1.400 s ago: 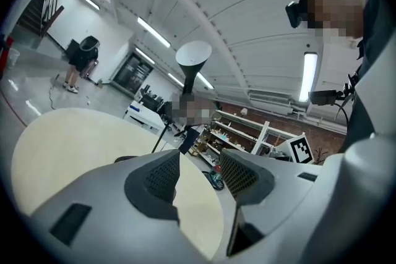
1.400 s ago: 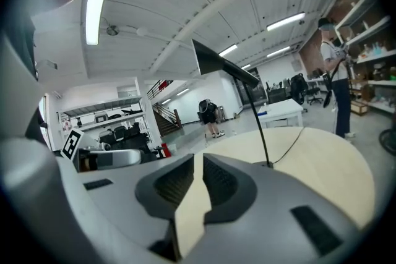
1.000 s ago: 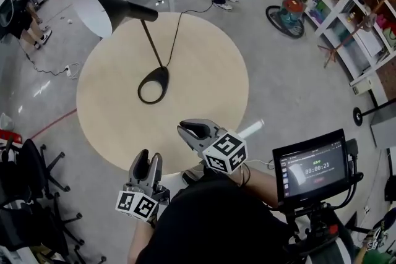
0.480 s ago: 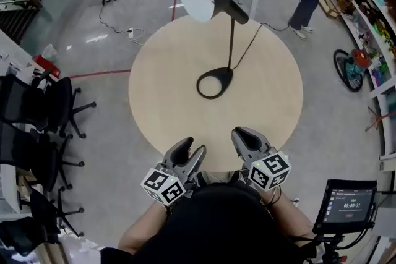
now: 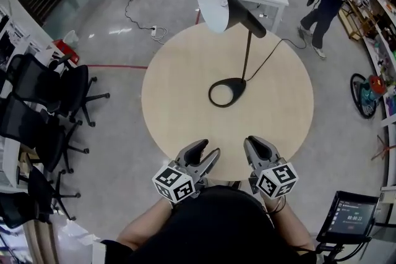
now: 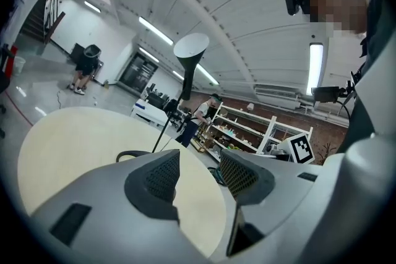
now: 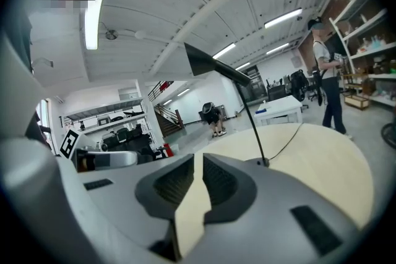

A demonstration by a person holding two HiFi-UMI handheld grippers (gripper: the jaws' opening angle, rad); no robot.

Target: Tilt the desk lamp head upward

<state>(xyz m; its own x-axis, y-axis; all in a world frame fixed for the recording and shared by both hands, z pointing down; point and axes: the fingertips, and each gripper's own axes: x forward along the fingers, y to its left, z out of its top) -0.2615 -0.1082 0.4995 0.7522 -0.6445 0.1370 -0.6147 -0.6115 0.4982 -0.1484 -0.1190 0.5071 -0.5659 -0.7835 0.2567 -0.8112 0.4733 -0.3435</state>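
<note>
The left claw [image 5: 208,148] hung empty over the near edge of the bench [image 5: 179,86], its jaws apart with only bench top showing between them. The right claw [image 5: 255,143] sat beside it, jaws drawn to a narrow slit and holding nothing. Neither touched the desk lamp [image 5: 247,40]. Both were well short of its base [image 5: 227,93], a black ring lying flat near the middle of the bench. From the far side of the base a thin stem [image 5: 248,57] rose to the lamp head [image 5: 218,2], its white inside facing left. A black cable [image 5: 272,57] ran right of the base and off the bench's far edge.
</note>
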